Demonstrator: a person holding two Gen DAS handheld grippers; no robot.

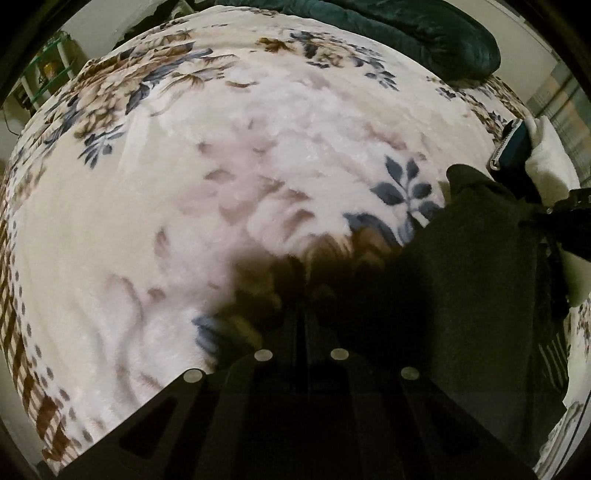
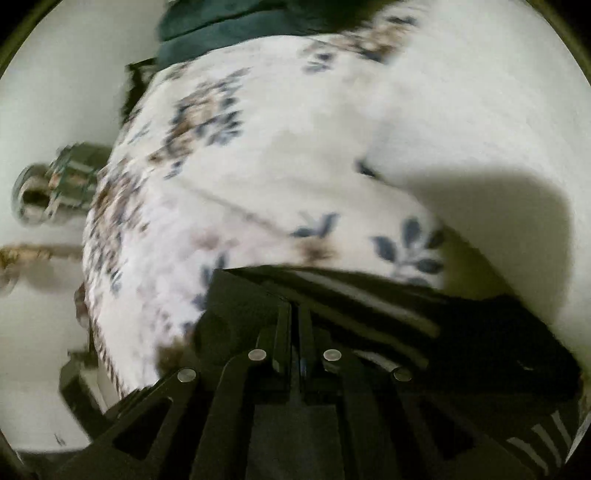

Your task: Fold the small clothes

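Right beside closed left tool, dark garment

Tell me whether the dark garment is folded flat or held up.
Held up: the dark garment hangs bunched from the shut right hand-held gripper above the floral blanket.

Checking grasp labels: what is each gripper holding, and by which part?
Both grippers, left gripper and right gripper, look shut on the dark garment, apparently at an edge; exact part unclear.

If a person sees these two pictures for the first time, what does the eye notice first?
First, the floral blanket, cream with blue and brown flowers, filling most of both views. Next, the dark garment with white stripes at one edge, lying at the lower right of the blanket, with both grippers' fingers drawn together at it. A dark green quilt lies bunched at the far edge.
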